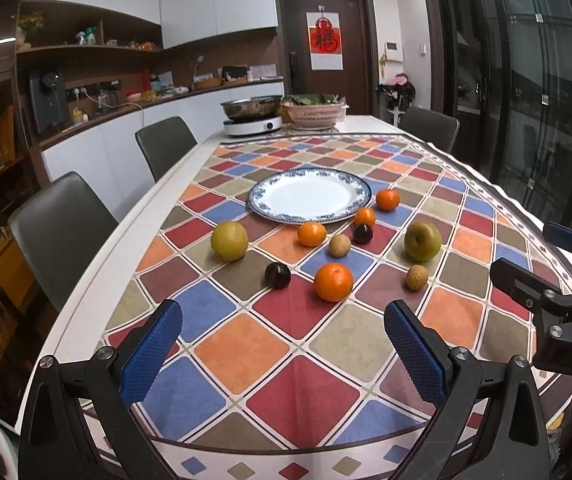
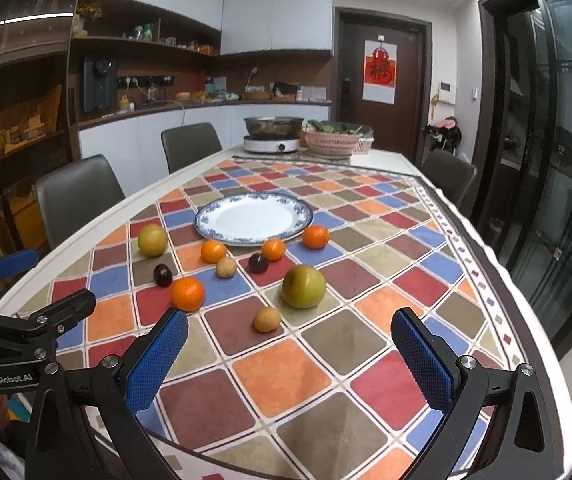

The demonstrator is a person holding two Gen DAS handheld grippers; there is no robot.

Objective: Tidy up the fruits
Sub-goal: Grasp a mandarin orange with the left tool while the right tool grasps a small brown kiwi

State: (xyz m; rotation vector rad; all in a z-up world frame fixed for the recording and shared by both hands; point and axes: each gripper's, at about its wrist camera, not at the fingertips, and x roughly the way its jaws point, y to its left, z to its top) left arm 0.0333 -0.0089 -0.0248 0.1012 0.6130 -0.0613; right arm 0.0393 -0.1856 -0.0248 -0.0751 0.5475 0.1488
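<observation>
White cabinets (image 2: 278, 12), dark door (image 2: 382, 80), grey chairs (image 2: 78, 196).

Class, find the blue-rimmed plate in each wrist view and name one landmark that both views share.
Left wrist: plate at centre, beyond the fruit.
Right wrist: plate left of centre, beyond the fruit.
Shared landmark: the red door poster.

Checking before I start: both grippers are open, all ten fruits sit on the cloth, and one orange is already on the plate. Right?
Not quite. The plate holds nothing; both wrist views show all four oranges on the cloth, the farthest orange beside its rim. The left gripper and right gripper are open, as you said.
</observation>
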